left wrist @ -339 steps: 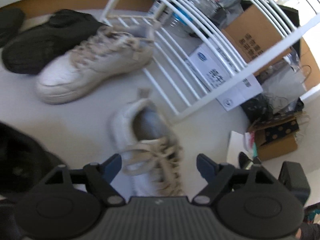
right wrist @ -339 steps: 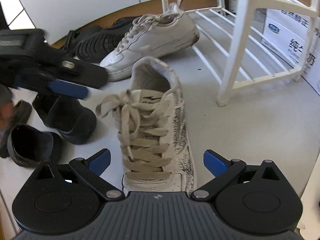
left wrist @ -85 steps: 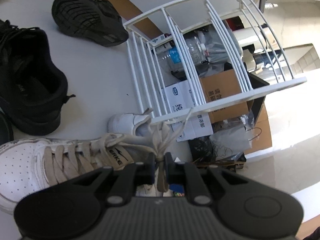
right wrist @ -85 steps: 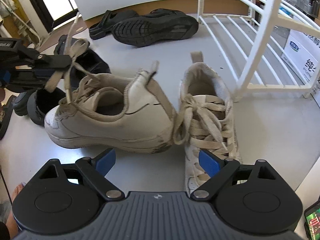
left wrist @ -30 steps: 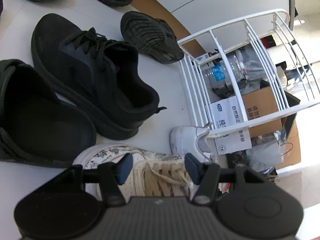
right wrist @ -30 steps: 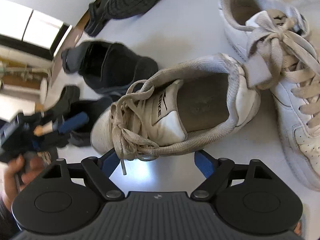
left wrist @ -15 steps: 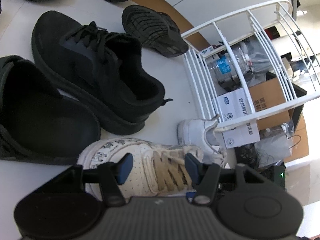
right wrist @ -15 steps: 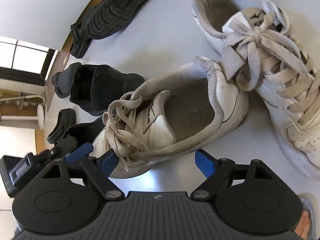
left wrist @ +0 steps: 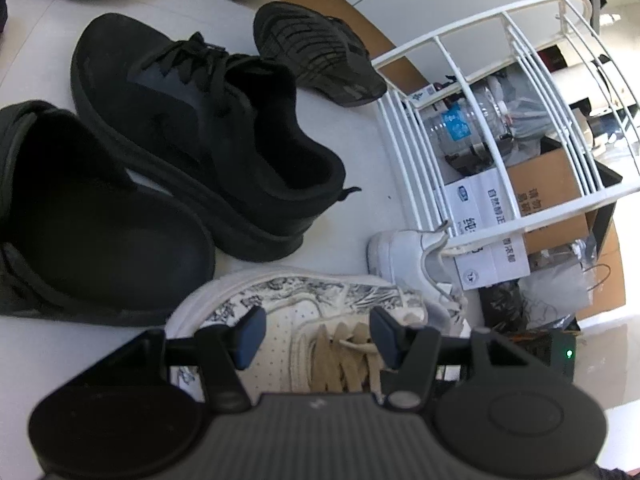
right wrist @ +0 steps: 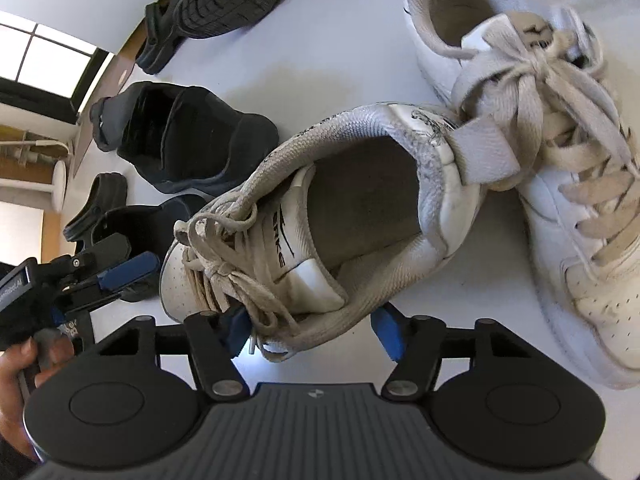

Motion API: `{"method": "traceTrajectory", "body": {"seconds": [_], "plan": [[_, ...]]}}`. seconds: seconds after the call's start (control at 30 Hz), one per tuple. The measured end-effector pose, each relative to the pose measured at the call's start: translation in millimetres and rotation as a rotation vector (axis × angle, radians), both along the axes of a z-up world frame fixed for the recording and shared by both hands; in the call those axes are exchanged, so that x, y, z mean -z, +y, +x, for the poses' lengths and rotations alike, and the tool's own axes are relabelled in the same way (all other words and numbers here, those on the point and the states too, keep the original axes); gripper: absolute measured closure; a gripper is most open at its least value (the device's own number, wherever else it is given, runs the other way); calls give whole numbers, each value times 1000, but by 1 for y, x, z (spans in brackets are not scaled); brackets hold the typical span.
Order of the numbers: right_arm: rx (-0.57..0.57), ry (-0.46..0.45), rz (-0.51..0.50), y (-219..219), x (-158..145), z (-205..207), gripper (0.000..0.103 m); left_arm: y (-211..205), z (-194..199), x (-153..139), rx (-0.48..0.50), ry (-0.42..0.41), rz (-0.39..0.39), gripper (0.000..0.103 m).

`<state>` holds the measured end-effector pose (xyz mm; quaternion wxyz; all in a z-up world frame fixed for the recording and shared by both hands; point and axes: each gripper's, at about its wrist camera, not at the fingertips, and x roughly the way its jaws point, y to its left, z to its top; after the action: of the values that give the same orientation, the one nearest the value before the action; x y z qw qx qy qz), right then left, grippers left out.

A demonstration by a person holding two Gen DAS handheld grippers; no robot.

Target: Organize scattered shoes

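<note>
A worn white sneaker (right wrist: 304,280) lies on the pale floor with its toe to the left and its opening up. My right gripper (right wrist: 310,330) hangs over its near side. The jaws are closing, with the side wall and loose laces between the blue pads, and I see no squeeze on the shoe. Its mate (right wrist: 560,216) lies beside it on the right, laces tied. In the left wrist view my left gripper (left wrist: 316,336) hovers open over the ink-printed toe of that same sneaker (left wrist: 304,292). One blue finger (right wrist: 132,266) of the left gripper shows just off the toe.
A black sneaker (left wrist: 208,128), a black clog (left wrist: 100,216) and an upturned black shoe (left wrist: 316,52) lie to the left and behind. A white wire rack (left wrist: 500,120) stands on the right with cardboard boxes (left wrist: 548,188) behind it. A hand (right wrist: 24,364) holds the left gripper.
The right gripper's jaws have narrowed around the near side of the white sneaker, which now fills more of its view. The left gripper has kept its place and width.
</note>
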<state>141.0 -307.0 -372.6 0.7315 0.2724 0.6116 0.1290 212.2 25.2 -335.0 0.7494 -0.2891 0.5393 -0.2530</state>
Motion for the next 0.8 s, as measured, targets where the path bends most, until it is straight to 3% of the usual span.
{"method": "traceTrajectory", "body": {"seconds": [0.23,0.5,0.67,0.8], "plan": [[-66,-88,-56,1,-13,3,49,-2,-1,1,4,4,5,43],[-174,-226,-199,10,-33,6,59,-4,-1,3,12,11,8,43],[-227,-323,-302,18,-43,10,77,-3,-1,3,8,9,9,43],[-191,-304,-274,9,-44,16,77,-3,-1,4,11,11,10,43]]}}
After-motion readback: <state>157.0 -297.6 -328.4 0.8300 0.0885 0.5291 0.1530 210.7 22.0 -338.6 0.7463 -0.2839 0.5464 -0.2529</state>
